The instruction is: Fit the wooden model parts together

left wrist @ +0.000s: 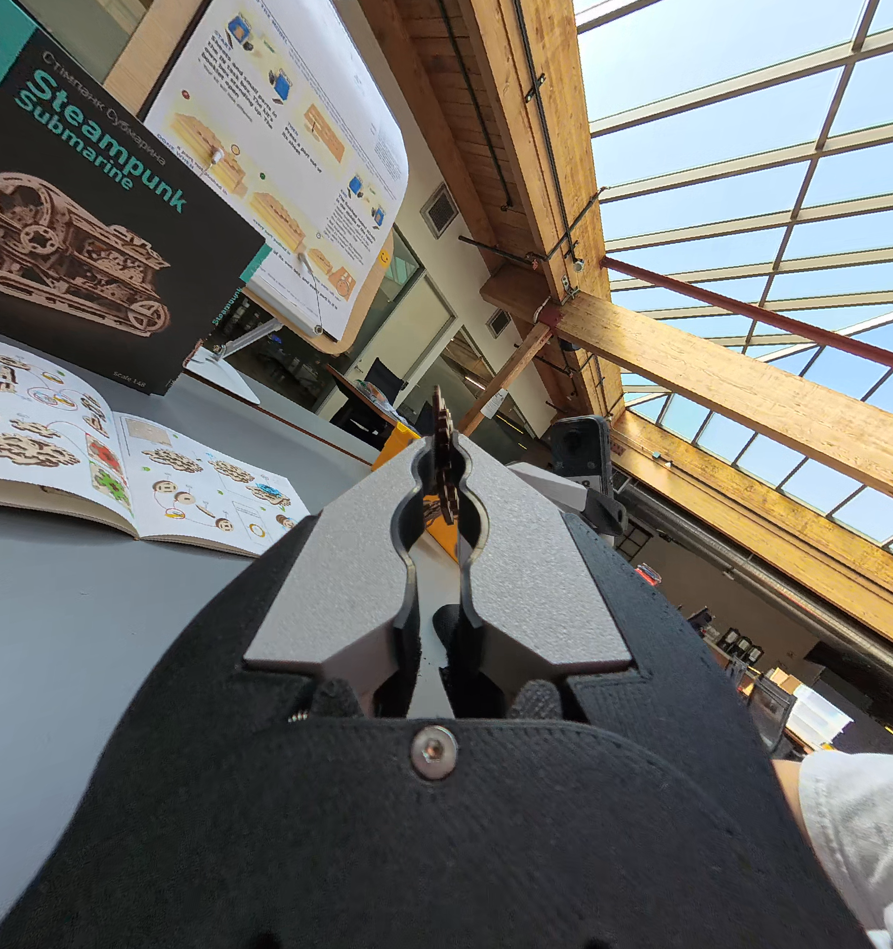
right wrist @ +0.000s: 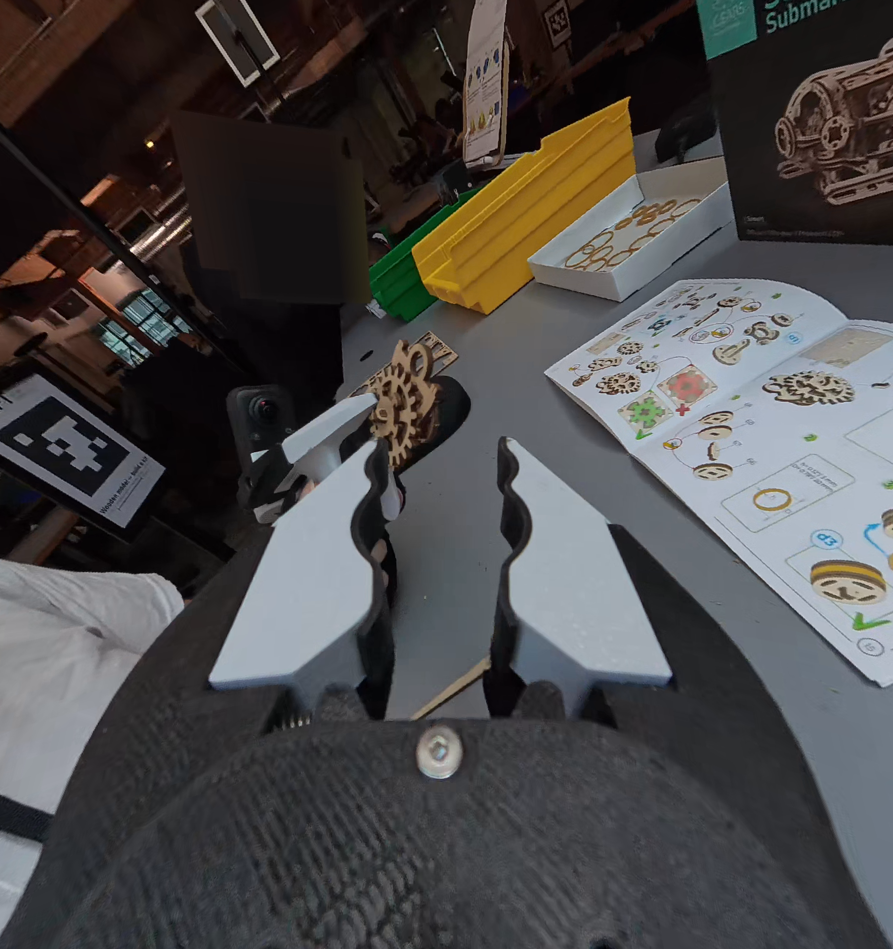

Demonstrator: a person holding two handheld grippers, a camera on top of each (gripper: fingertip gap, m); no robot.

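Left wrist view shows the left gripper [left wrist: 443, 462] pinching a flat wooden gear assembly [left wrist: 441, 452] edge-on, while the right gripper [right wrist: 441, 449] gapes empty above the grey table [right wrist: 562, 513].

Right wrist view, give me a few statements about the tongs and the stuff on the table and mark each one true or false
1. The right tongs are open and hold nothing. True.
2. The left tongs are shut on the wooden gear assembly. True.
3. The yellow bin stands to the right of the white tray. False: it stands to the left of it, between the tray and the green bin.
4. The white tray holds no parts. False: thin wooden rings lie in it.
5. The instruction booklet lies open on the grey table. True.
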